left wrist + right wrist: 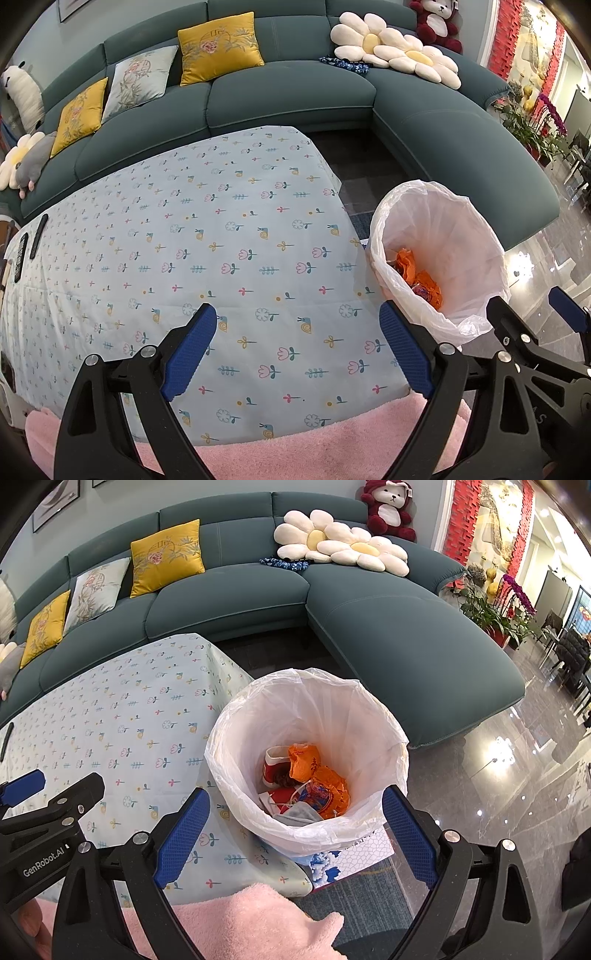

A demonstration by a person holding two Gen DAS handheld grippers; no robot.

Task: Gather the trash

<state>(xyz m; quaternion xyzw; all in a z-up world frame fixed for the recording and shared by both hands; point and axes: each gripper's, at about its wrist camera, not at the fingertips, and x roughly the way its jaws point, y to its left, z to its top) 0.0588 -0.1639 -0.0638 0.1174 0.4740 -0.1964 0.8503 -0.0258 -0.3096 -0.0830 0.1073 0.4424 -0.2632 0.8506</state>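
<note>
Over bin point(306, 760), right gripper point(295, 834) wide, empty.

Left gripper point(297, 347) jaws wide apart, empty; right gripper point(295, 830) likewise (both level, side by side).

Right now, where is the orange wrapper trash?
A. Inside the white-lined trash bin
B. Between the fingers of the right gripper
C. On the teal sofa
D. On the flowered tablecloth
A. The orange wrappers lie at the bottom of the trash bin with the white bag liner, beside the table; the right gripper is open above the bin and holds nothing.
</note>
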